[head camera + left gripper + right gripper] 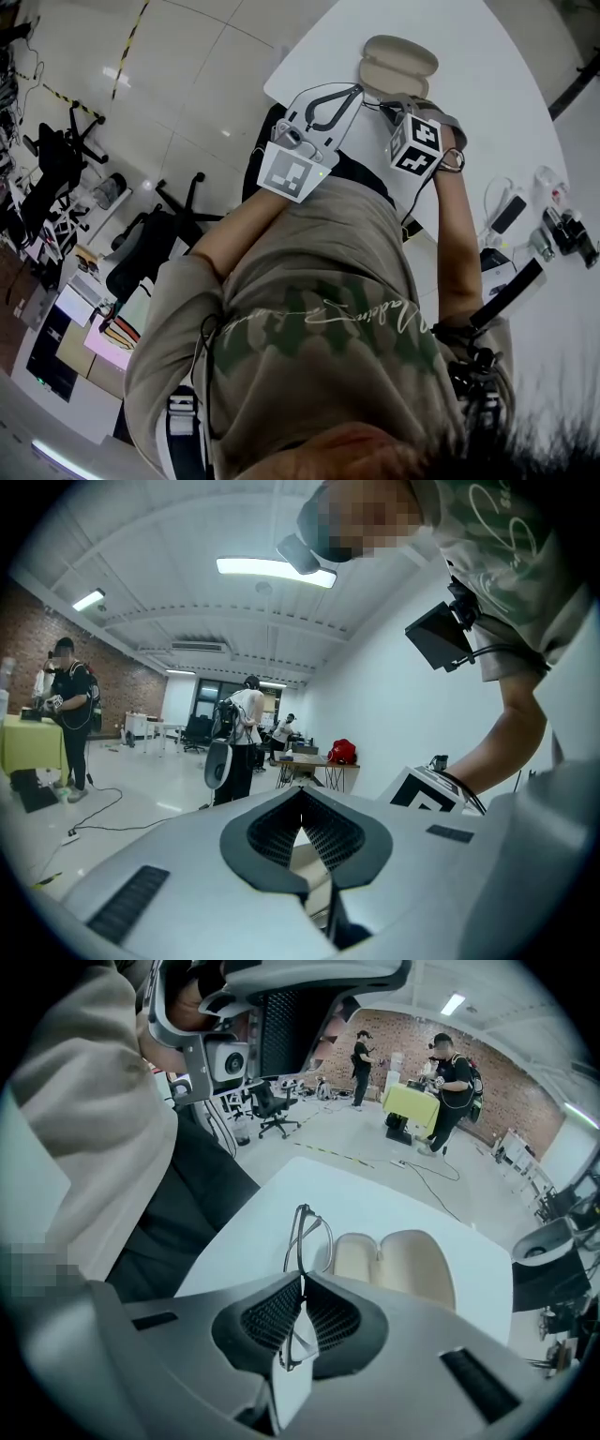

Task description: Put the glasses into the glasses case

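- White table with a rounded edge, in a large open room with a pale tiled floor.
- Right gripper: jaws pinched narrow on the glasses. The frame is held edge-on and lifted clear of the table. Part of it sticks out past the jaw tips, towards the glasses case.
- Glasses case: open and empty, pale beige inside, both halves lying flat on the table. It sits just beyond the held glasses and slightly to their right in the right gripper view.
- Left gripper: jaw tips touching, nothing clamped between them. In the head view it hangs just beside the case, on the person's left of it. Its camera points up into the room.
- Beyond the case and off the table: a black office chair on the floor.
- Farther still: a person stands at a yellow-green table before a brick wall.
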Available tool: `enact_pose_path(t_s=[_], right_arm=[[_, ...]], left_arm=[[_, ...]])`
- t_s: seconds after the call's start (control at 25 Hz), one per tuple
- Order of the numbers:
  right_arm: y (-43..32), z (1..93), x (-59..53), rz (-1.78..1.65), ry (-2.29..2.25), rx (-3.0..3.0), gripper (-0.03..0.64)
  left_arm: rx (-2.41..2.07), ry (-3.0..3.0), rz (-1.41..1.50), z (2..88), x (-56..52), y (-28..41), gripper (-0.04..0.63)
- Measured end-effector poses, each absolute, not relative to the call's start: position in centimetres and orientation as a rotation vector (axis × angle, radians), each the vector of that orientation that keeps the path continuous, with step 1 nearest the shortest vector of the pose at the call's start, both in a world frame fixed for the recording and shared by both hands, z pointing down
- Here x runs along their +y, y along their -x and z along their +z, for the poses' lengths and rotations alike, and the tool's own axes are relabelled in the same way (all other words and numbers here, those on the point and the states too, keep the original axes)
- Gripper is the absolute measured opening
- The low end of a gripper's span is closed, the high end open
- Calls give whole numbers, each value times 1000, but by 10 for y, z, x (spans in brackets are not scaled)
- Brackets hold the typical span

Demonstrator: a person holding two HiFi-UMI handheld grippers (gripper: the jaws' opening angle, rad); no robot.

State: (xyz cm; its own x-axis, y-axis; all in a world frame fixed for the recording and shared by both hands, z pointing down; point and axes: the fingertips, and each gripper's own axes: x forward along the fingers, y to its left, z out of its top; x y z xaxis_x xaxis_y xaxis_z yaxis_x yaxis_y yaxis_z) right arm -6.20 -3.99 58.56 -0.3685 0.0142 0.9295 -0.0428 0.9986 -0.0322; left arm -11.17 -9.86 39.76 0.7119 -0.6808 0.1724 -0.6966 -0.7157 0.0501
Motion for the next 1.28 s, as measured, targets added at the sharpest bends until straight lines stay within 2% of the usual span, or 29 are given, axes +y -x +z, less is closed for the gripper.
enact_pose_path(t_s=[1.28], right_arm=[[56,565,-69,-36,-70,-1926,15]], left_arm=[[-1187,-2664,187,406,-103,121,6]])
